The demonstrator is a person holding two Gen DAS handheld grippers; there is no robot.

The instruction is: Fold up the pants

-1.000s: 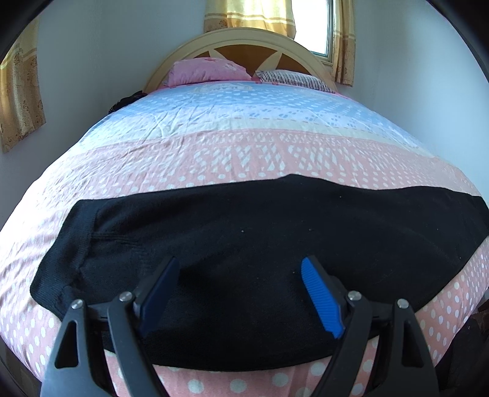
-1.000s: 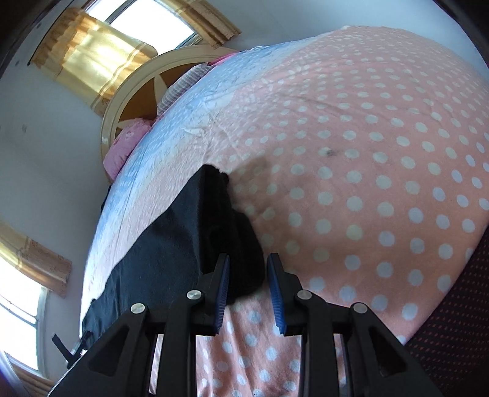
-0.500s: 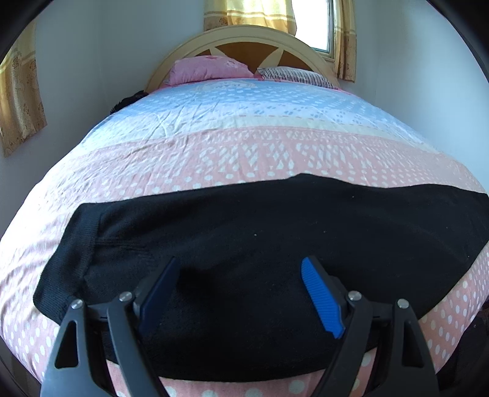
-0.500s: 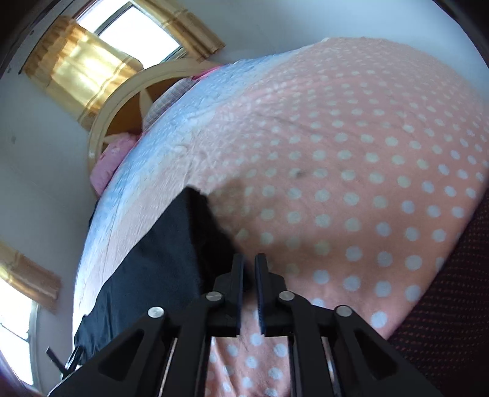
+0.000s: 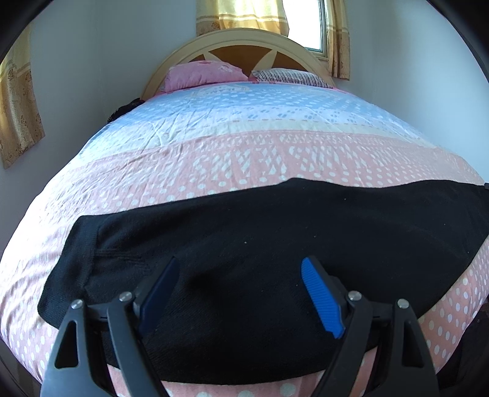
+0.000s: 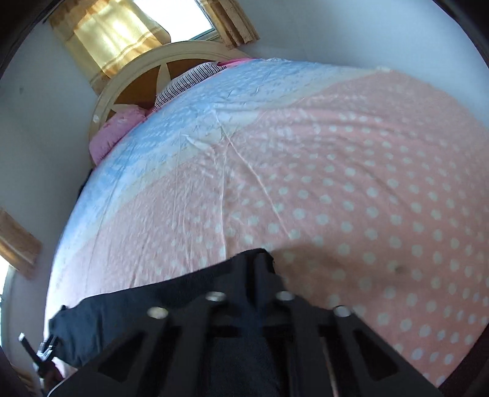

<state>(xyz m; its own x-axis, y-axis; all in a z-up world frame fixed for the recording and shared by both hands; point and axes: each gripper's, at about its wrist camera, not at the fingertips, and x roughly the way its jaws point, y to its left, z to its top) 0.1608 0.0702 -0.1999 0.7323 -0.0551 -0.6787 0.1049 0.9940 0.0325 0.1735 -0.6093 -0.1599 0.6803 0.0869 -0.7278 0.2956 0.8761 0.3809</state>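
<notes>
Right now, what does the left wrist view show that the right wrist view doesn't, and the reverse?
Left wrist view only: the open left gripper above the black pants, which lie spread flat across the bed, one end with a ribbed band.

Right wrist view only: the right gripper shut on a bunched end of the pants, blurred; a wide stretch of bare polka-dot bedspread.

Both: pants, bedspread, headboard, pink pillow, striped pillow, curtains.

Daylight is being let in through a curtained window (image 5: 305, 27) and is glaring white. Edges are being bent and darkened by fisheye distortion. The right wrist view is being smeared by blur.
</notes>
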